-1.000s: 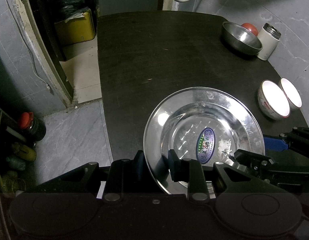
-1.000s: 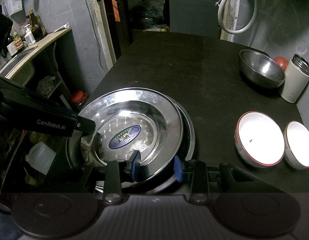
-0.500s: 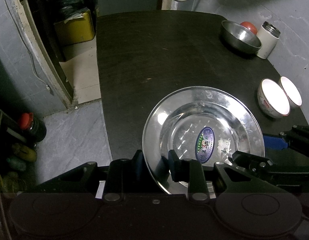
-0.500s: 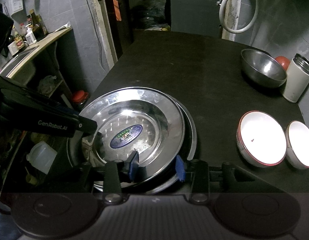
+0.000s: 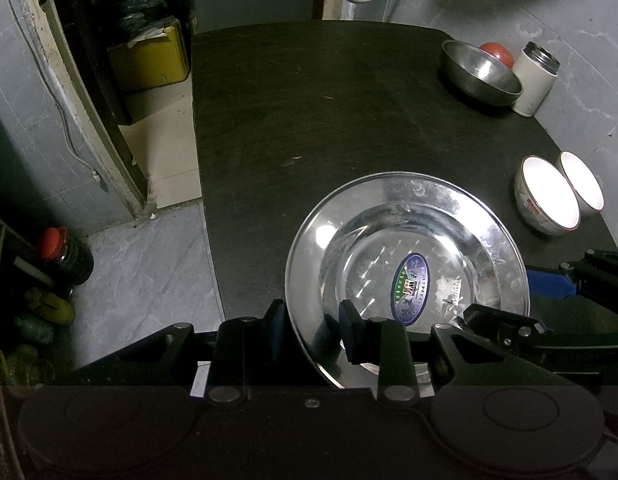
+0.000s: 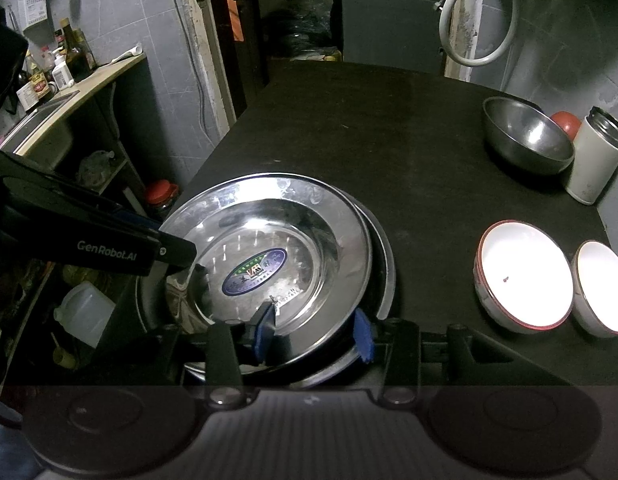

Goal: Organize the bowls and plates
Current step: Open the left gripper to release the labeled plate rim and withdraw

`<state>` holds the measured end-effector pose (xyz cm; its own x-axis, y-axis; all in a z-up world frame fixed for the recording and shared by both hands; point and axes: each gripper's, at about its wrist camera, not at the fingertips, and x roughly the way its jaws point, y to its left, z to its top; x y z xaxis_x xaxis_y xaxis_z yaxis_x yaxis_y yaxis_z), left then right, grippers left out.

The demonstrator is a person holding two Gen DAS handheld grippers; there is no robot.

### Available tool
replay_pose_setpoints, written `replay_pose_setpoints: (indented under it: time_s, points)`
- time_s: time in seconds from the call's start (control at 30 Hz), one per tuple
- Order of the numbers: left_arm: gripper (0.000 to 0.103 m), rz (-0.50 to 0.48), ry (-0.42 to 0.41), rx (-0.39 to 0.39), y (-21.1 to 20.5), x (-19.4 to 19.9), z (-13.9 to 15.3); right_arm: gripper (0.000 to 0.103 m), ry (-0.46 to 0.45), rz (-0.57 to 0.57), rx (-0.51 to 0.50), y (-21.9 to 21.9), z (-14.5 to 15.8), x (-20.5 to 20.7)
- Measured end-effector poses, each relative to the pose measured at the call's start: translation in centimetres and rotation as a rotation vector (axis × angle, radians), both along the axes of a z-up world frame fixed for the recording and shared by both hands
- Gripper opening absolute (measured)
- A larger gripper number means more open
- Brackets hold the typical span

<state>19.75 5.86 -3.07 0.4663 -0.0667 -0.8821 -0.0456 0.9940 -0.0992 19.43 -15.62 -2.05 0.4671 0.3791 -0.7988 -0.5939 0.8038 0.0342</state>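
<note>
Left gripper (image 5: 313, 330): fingers straddle the near-left rim of the top plate (image 5: 405, 248), one pad outside the rim, one inside over the well. Gap is narrow, but whether the pads actually press the rim I cannot tell.

Right gripper (image 6: 311, 330): fingers spread either side of the plate's near edge, lower centre of the right view; left pad (image 6: 265, 328) is over the plate interior, right pad off the rim with a clear gap. Not pinching.

The plate is steel with an oval blue sticker (image 5: 411, 282) in the well. It sits on a second plate (image 6: 383, 276), offset, so the lower one's rim shows as a crescent on the right. Stack is at the near-left edge of the black table (image 5: 309, 100), lower centre in both views.

Right of the stack, well apart: two white bowls (image 6: 523, 276), red-rimmed, side by side and touching or nearly so.

Upper right of frame: steel bowl (image 6: 527, 136), white flask (image 6: 597, 160) just beside it, a red object (image 6: 567, 122) behind both.

Left view, left side: floor, doorway, yellow box (image 5: 149, 56), dark bottle with red cap (image 5: 65, 256).
</note>
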Motion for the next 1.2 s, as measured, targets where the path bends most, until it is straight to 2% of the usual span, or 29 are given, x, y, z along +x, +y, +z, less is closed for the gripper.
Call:
replay_pose_setpoints:
  time_s: [0.33,0.77,0.8,0.87,1.1,1.2]
  points:
    - [0.043,0.008,-0.010,0.012,0.3,-0.4,0.2,0.049,0.001,-0.001,0.000,0.0,0.0,0.0]
    - [0.048,0.010,-0.012,0.019,0.5,-0.3,0.3,0.055,-0.033,0.009,-0.050,0.4,0.3,-0.5]
    - [0.049,0.010,-0.013,0.020,0.6,-0.3,0.3,0.056,-0.037,0.010,-0.055,0.6,0.3,-0.6]
    - [0.049,0.012,-0.014,0.021,0.5,-0.3,0.3,0.065,-0.055,0.002,-0.071,0.6,0.4,-0.5]
    - [0.058,0.029,-0.038,0.022,0.6,-0.2,0.7,0.066,-0.060,-0.044,-0.089,-0.2,0.3,-0.2]
    - [0.065,0.034,-0.053,0.021,0.6,-0.2,1.0,0.074,-0.061,-0.054,-0.084,-0.7,0.3,-0.2]
